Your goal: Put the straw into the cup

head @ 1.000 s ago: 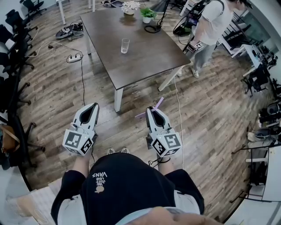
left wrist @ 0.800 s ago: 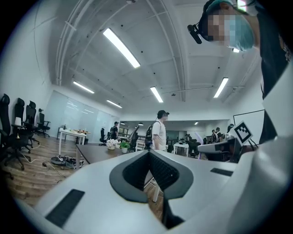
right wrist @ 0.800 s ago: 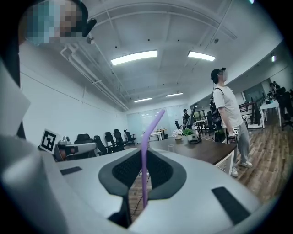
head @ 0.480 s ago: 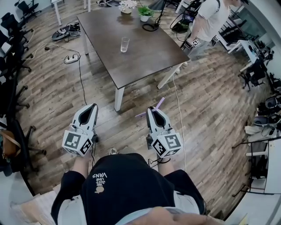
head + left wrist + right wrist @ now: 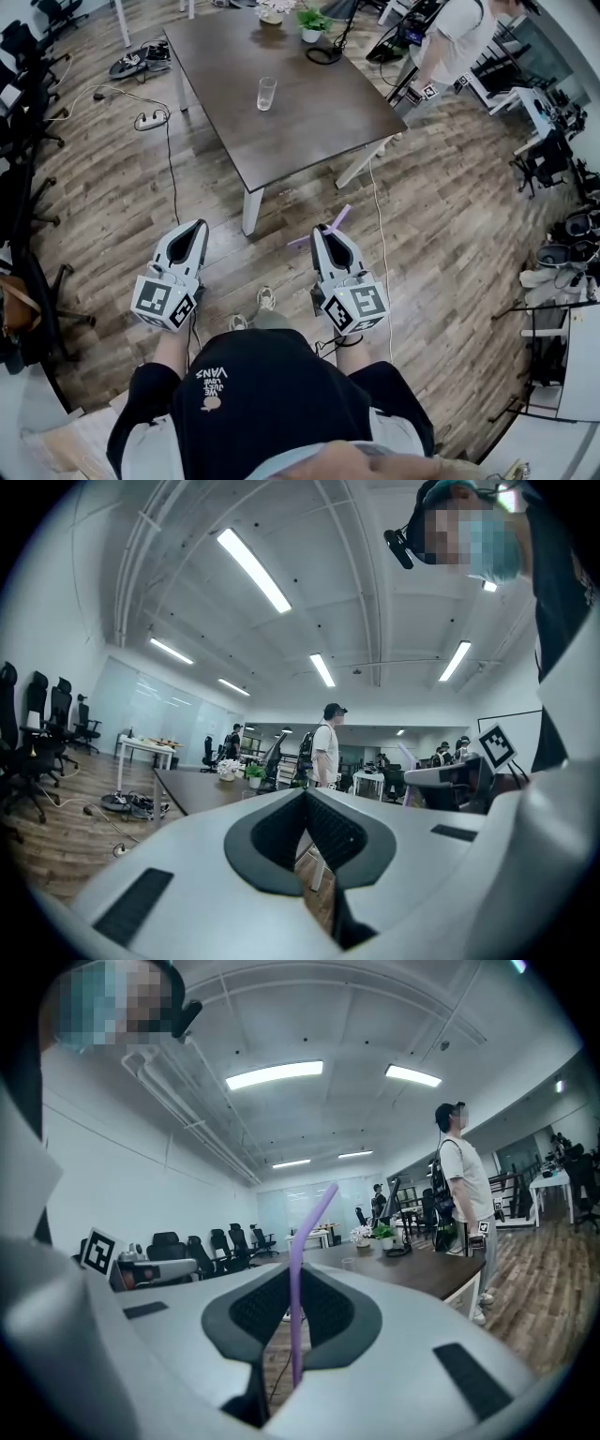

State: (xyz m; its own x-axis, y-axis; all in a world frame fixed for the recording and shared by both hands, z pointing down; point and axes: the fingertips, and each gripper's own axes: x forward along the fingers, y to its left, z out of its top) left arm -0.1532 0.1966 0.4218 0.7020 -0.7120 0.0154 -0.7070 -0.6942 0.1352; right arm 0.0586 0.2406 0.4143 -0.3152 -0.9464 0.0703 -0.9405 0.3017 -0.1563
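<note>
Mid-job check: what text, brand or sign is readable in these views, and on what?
"VANS": on the black shirt, upside down in the head view.
Smaller print beside it: too small to read.
Left gripper and right gripper: square markers only, no words.

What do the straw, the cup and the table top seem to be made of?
The straw is probably plastic: smooth, uniform purple, thin, with a bent upper part. The cup looks like clear glass or clear plastic, since the table shows through it; I cannot tell which. The table top is dark brown and matte, either wood or a wood-look laminate.
</note>
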